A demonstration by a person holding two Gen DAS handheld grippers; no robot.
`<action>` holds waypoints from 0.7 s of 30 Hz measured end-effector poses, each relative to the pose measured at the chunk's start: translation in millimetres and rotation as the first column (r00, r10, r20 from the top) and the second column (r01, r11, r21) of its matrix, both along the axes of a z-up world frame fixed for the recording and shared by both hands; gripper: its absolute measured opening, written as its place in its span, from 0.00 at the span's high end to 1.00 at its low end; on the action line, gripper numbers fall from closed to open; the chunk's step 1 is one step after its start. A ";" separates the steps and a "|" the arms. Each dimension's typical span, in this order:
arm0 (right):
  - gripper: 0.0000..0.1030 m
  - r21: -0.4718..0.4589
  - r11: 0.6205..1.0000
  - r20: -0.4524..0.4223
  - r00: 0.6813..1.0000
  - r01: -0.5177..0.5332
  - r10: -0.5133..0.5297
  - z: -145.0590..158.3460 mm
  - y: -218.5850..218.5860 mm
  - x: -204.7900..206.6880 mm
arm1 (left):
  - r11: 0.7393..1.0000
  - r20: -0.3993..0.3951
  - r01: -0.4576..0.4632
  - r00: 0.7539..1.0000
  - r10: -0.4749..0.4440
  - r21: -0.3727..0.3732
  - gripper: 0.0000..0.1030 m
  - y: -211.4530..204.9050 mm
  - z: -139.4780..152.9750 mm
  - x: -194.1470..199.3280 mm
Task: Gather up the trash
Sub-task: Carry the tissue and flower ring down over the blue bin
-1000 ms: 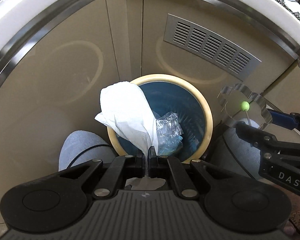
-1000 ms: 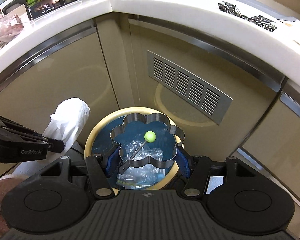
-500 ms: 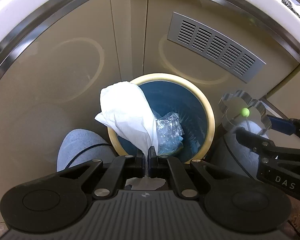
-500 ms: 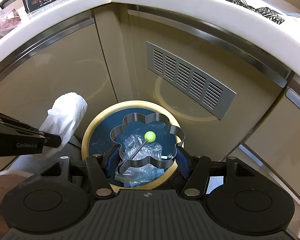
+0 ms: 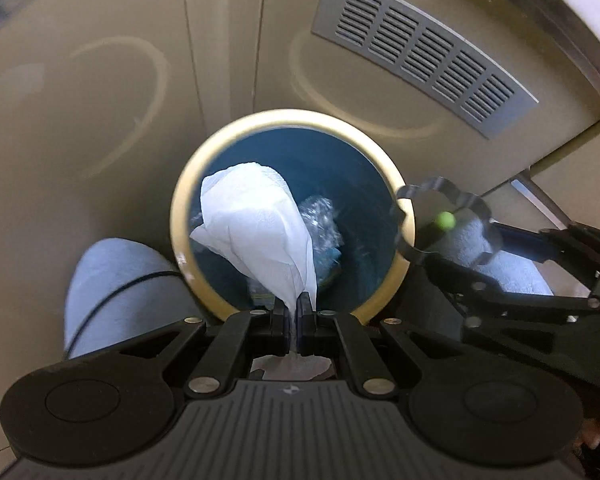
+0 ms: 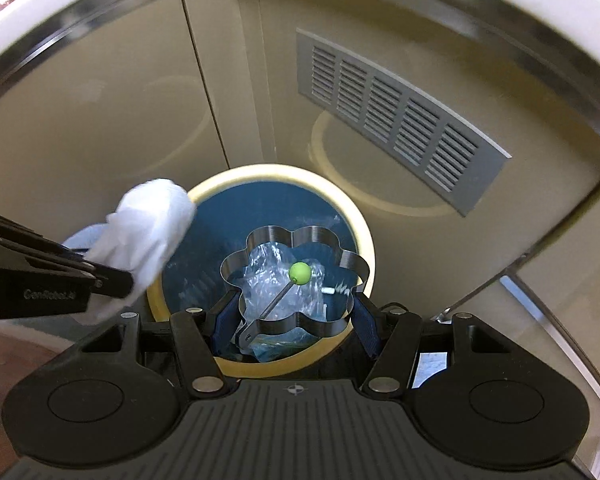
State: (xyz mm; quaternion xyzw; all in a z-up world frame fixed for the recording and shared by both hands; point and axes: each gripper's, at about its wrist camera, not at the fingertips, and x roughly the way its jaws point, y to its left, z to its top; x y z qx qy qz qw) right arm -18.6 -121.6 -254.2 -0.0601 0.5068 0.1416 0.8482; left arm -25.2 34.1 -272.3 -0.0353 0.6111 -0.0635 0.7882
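A crumpled white paper towel (image 5: 256,232) is pinched tight in the left claw (image 5: 292,316), dangled right over the open mouth of the blue bin with the yellow rim (image 5: 180,236). Clear plastic wrap (image 6: 276,276) can be seen down inside. A flower-shaped metal ring (image 6: 296,280) with a green knob is clamped in the right claw (image 6: 296,320), jaws held wide around it, above the same bin.

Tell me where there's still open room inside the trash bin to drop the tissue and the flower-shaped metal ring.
The far half of the bin, blue wall under the yellow rim, is bare. The near half is crowded with crumpled clear plastic. The tissue in the left gripper hangs over the bin's left side; the metal ring in the right gripper is over the plastic.
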 end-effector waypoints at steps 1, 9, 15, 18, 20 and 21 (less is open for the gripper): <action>0.39 -0.004 1.000 -0.008 1.000 -0.002 0.002 -4.1 1.6 2.7 | 1.000 -0.008 0.007 1.000 -0.007 -0.004 0.97 -0.1 -3.8 3.1; 0.39 -0.007 1.000 -0.066 0.998 -0.003 0.003 -26.5 6.8 24.0 | 1.000 -0.060 0.005 0.998 -0.004 0.007 0.97 4.5 -25.1 20.4; 0.39 -0.024 1.000 -0.099 0.995 -0.013 0.011 -43.4 13.5 38.1 | 1.000 -0.088 -0.007 0.996 0.007 0.004 0.97 3.7 -39.4 36.7; 0.39 -0.022 1.000 -0.131 0.991 -0.003 0.000 -52.4 14.4 45.3 | 1.000 -0.101 -0.003 0.995 0.004 0.006 0.97 2.3 -44.6 42.9; 0.39 -0.023 1.000 -0.148 0.989 0.004 -0.008 -58.4 15.6 49.1 | 1.000 -0.113 -0.001 0.994 0.002 0.007 0.97 0.2 -49.2 46.6; 0.39 -0.023 1.000 -0.156 0.988 0.008 -0.011 -61.3 15.9 51.4 | 1.000 -0.118 0.000 0.993 0.001 0.007 0.97 0.0 -51.0 48.3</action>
